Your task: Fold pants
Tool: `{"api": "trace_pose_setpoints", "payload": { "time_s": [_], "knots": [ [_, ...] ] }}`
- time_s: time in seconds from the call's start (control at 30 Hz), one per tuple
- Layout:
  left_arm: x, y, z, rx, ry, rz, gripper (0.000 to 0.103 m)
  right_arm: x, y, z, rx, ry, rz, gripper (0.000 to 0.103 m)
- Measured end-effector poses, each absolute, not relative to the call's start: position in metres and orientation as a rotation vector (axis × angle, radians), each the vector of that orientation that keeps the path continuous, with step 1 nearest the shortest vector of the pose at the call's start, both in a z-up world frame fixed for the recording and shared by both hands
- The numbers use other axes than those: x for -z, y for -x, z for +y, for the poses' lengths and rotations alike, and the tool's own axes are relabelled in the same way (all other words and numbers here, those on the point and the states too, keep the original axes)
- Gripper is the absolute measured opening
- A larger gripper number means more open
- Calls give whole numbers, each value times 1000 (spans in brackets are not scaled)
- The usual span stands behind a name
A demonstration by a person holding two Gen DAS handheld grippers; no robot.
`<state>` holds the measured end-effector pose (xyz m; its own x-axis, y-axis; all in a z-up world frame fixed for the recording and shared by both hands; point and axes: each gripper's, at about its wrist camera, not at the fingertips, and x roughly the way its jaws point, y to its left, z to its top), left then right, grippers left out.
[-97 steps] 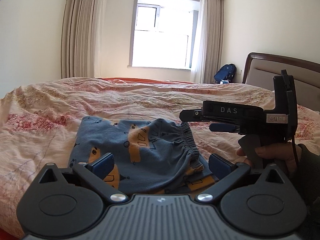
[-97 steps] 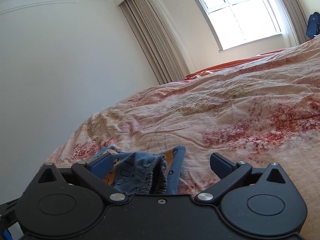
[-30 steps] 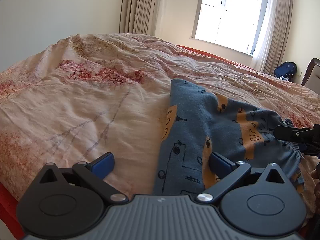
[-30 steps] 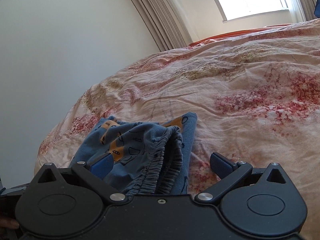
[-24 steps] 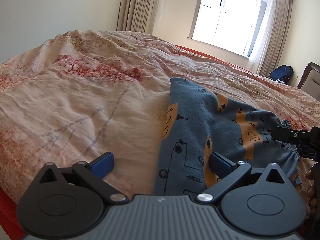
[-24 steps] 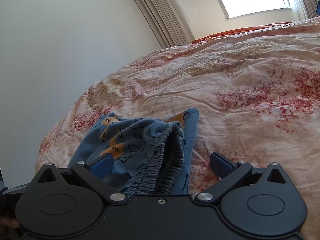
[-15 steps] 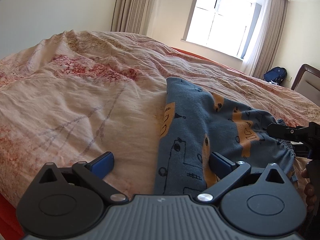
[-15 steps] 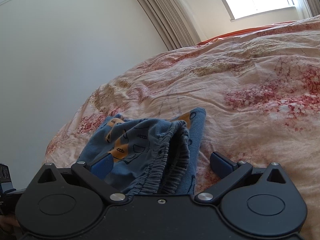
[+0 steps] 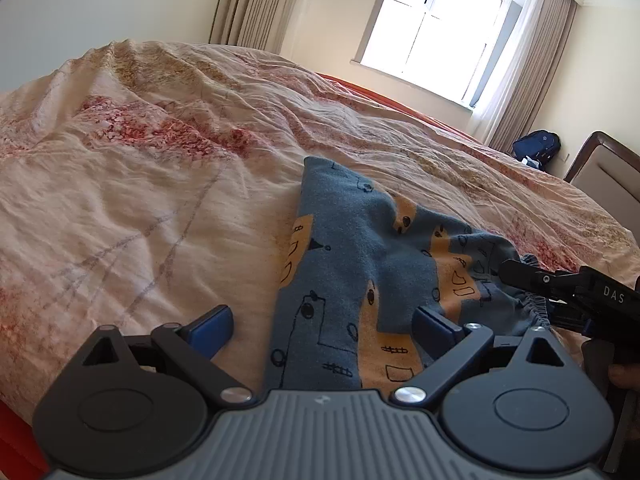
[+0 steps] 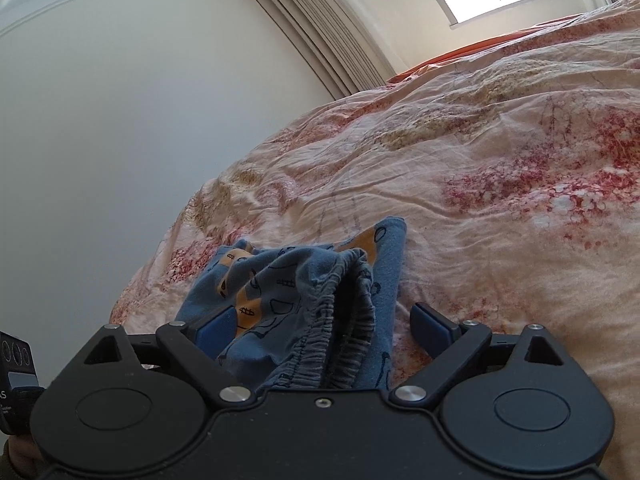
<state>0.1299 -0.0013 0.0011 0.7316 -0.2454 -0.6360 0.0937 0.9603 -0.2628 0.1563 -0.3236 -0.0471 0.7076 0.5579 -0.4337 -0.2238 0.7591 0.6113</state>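
Left tool (image 9: 322, 322) has swung off to the pants' (image 9: 360, 264) left edge on the bed (image 9: 140, 184), both tools gaping wide and holding nothing, right tool (image 10: 322, 322) straddling the waistband (image 10: 340, 304), so that bunched elastic could easily slip the pinch.

Pants (image 9: 360, 264) on bed (image 9: 140, 184), left tongs (image 9: 322, 326) at one end, right tongs (image 10: 322, 326) at waistband end, window (image 9: 432, 36) behind bed
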Motion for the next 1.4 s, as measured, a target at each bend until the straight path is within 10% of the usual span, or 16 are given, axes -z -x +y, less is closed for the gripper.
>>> {"api": "trace_pose_setpoints", "payload": {
  "time_s": [0.27, 0.53, 1.4],
  "knots": [
    [-3, -131, 4, 193, 259, 727, 40, 49, -157, -326, -420, -554, 662, 45],
    [-17, -127, -4, 189, 235, 694, 15, 33, -143, -313, -432, -417, 570, 24],
    [5, -285, -42, 215, 206, 618, 21, 28, -276, -331, -310, -359, 365, 23]
  ]
}}
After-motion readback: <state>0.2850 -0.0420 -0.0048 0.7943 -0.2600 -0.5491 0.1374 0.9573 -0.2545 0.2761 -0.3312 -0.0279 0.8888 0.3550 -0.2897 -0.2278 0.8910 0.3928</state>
